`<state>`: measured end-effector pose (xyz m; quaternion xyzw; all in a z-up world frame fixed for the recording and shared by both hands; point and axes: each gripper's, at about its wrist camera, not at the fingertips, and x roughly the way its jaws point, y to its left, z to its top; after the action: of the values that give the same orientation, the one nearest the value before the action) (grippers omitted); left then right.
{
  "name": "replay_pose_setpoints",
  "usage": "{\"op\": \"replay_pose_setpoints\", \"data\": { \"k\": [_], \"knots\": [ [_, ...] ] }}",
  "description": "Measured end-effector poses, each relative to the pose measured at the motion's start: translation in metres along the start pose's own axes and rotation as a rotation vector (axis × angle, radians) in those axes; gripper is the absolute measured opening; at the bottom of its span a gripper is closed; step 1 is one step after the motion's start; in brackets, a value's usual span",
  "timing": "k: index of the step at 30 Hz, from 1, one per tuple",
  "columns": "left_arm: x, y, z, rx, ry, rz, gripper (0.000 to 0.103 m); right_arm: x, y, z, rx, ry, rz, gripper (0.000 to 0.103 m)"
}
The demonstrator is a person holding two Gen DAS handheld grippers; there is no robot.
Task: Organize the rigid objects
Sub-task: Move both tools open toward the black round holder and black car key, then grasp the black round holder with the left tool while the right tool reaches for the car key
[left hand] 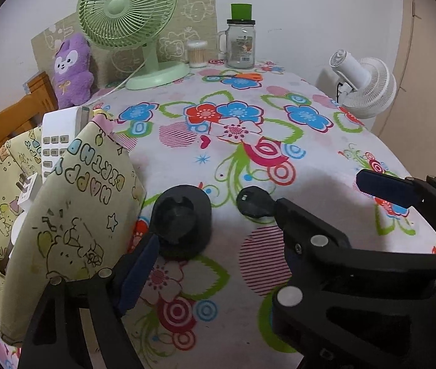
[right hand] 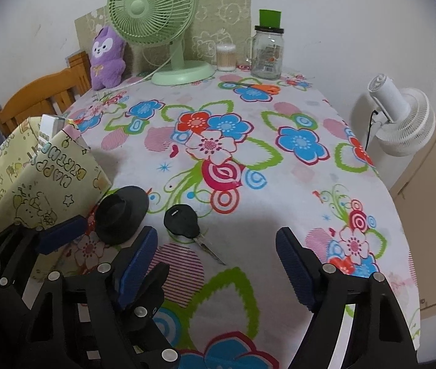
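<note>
Key blade [right hand: 210, 250] only in right wrist view; both grippers' jaws spread, nothing between.

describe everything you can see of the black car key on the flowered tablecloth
The black car key has a rounded, matte plastic head with a small pale mark on top and a thin metal blade pointing toward the camera. It lies flat on the flowered tablecloth, just right of the round black knobbed lid, apparently not touching it. No gripper holds it.
</note>
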<state>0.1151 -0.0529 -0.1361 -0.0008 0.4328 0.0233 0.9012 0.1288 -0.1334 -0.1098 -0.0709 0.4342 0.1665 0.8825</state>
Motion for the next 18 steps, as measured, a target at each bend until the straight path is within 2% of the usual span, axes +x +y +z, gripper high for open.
{"op": "replay_pose_setpoints", "data": {
  "k": [6,12,18],
  "knots": [
    [0.012,0.004,-0.001,-0.001,0.021,-0.027,0.086,0.016,0.003,0.001,-0.001,0.038,-0.011,0.071],
    [0.021,0.008,0.001,-0.017,0.036,-0.044,0.086,0.026,0.004,0.003,0.001,0.056,-0.002,0.068],
    [0.026,0.011,0.004,-0.023,0.022,-0.030,0.088,0.033,0.004,0.008,-0.006,0.062,-0.010,0.067]
  ]
}}
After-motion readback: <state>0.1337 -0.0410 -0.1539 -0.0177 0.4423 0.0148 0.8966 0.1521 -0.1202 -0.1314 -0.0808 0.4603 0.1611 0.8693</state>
